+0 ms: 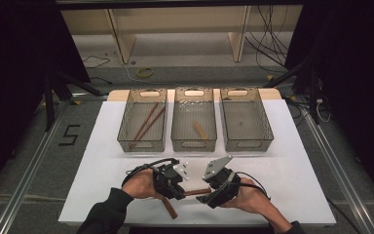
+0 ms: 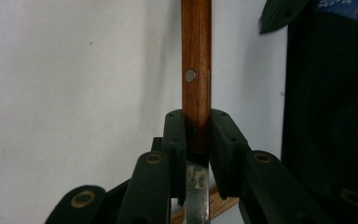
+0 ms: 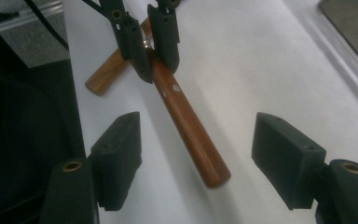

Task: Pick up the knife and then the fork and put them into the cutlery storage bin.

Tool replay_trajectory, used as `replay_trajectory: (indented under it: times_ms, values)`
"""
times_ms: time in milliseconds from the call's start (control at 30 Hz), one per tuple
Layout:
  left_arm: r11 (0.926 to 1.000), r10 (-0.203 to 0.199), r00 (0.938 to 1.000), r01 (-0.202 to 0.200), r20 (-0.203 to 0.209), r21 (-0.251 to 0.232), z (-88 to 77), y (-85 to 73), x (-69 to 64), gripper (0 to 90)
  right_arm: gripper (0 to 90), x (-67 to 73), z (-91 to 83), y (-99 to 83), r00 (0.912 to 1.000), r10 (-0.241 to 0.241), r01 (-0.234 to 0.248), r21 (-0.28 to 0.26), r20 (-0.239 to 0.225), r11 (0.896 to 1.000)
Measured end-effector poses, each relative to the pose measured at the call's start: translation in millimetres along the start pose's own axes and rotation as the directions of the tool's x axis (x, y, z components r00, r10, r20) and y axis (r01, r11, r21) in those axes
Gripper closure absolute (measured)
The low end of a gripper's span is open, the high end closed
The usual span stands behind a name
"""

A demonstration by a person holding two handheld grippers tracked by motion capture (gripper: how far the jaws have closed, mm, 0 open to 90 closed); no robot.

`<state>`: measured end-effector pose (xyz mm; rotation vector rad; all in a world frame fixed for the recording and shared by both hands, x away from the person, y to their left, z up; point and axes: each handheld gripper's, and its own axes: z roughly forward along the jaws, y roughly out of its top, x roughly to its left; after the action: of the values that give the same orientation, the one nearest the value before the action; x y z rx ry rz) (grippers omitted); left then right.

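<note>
Left gripper (image 1: 180,187) low over the near edge of the white bench (image 1: 102,146), fingers (image 2: 175,135) clamped on a wooden-handled utensil (image 3: 186,123) near where handle meets metal, handle pointing right toward the other gripper. Under it, a second wooden handle (image 1: 169,208) flat on the bench, crossing beneath. Right gripper (image 1: 205,195) just beside, fingers (image 3: 119,154) wide apart on either side of the handle's free end, not touching it. Farther back, three mesh bins (image 1: 246,141) in a row: sticks in the left, one short piece in the middle.
</note>
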<state>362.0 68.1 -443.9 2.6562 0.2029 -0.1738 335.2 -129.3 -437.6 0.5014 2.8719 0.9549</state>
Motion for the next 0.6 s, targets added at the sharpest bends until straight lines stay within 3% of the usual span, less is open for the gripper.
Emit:
replay_trajectory:
  times_ms: [300, 600]
  values:
    - [1.0, 0.007, 0.9997, -0.007, 0.023, 0.001, 0.5, 7.2, -6.3, 76.9, 38.2, 9.4, 8.0, 0.9, 0.9976, -0.069, 0.069, 0.032, -0.005, 0.997]
    - [0.9995, 0.028, 0.9991, -0.028, 0.031, 0.015, 0.3, 11.2, -8.3, 76.9, 52.1, 16.0, 10.7, -0.2, 0.9902, -0.14, 0.139, 0.054, 0.003, 0.989]
